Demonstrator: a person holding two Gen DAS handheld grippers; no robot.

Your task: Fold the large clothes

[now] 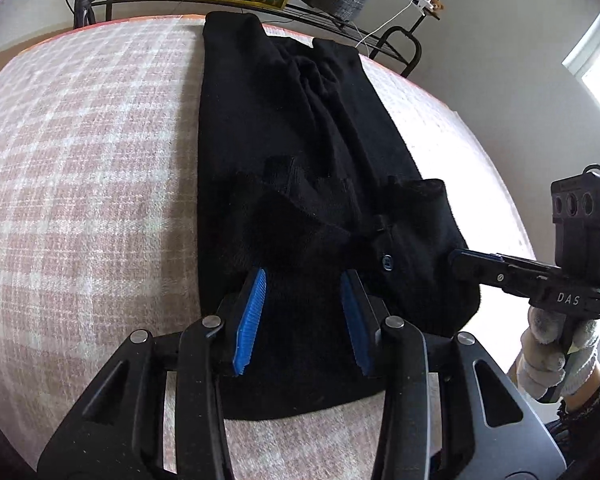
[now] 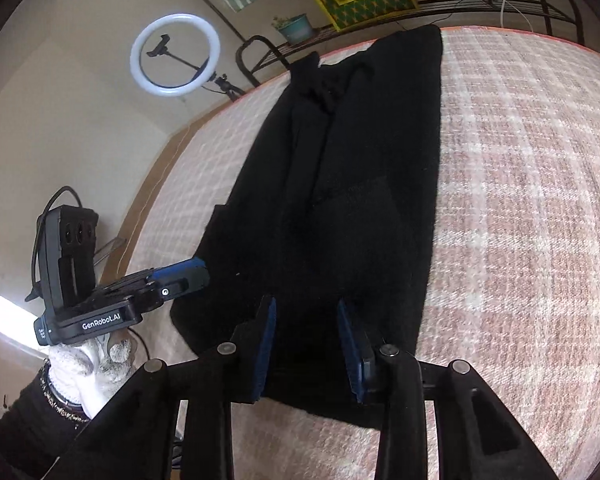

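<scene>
Garment (image 1: 284, 128), black knit, folded into long narrow strip, lies flat on pink plaid cloth (image 1: 88, 184) over table, stretching straight ahead of both claws. Left claw (image 1: 304, 320) hovers over strip's near end, blue pads (image 1: 252, 320) parted, nothing pinched between them. Right claw (image 2: 306, 344) likewise over near hem, jaws apart, fabric beneath but not clamped. Gloved hand (image 1: 556, 344) grips handle of right claw. Beyond garment's far end: metal rack (image 1: 340, 16), ring light (image 2: 175, 54), potted plant (image 2: 296, 26).
</scene>
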